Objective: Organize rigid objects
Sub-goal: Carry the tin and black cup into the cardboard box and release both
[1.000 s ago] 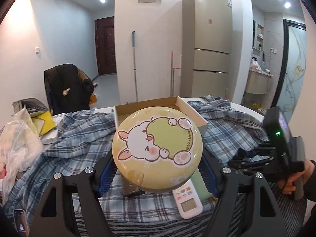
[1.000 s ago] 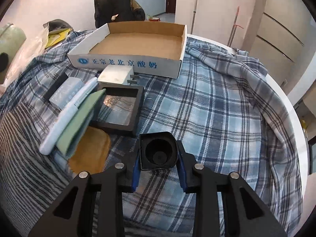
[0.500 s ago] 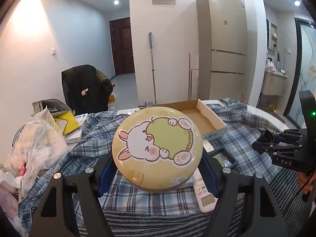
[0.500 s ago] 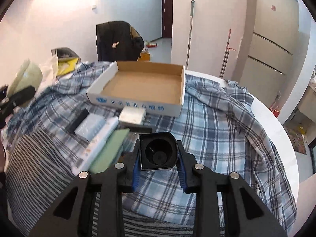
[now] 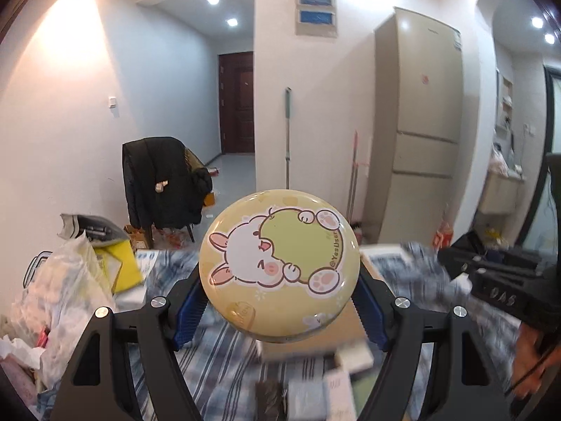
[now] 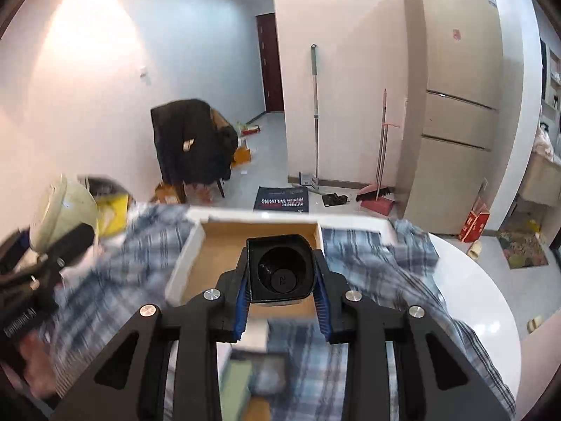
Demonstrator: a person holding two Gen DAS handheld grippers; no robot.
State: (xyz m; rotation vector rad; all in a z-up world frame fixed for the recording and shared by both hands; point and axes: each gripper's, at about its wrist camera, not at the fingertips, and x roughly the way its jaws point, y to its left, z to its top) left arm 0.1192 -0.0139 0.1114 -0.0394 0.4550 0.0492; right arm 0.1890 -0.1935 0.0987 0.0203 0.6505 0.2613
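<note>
Left wrist view: the left gripper (image 5: 279, 307) is held level and raised above the table (image 6: 466, 280), its two black fingers (image 5: 191, 303) with blue ribbed pads spread wide and pinching one round yellow tin (image 5: 278, 266) printed with a cartoon rabbit, gripped at its left and right rim, lid face tilted toward the camera. Below the tin lies the blue-and-white plaid cloth (image 5: 224, 347) that covers the table, with several small flat items on it, blurred and not countable. At the right edge the right gripper (image 5: 491, 273) appears as a dark blurred body with a hand (image 5: 529, 365) behind it. Right wrist view: the right gripper (image 6: 282, 307) points forward and slightly downward, its two fingers (image 6: 324, 310) closed on one black square-bodied plastic cup (image 6: 280, 268) with a round hollow, open mouth facing the camera, held clear of the table. Directly beyond and beneath the cup sits one shallow open cardboard box (image 6: 217, 245) with white outer walls and a brown interior, resting on the plaid cloth (image 6: 378, 273). At the left edge the left gripper (image 6: 49, 256) shows in side view with the tin (image 6: 63, 210) seen edge-on. Background, both views: one tall beige refrigerator (image 6: 455, 98), one chair draped with a black jacket (image 6: 191, 140), one mop and one red broom with dustpan (image 6: 377, 200) against the wall.
</note>
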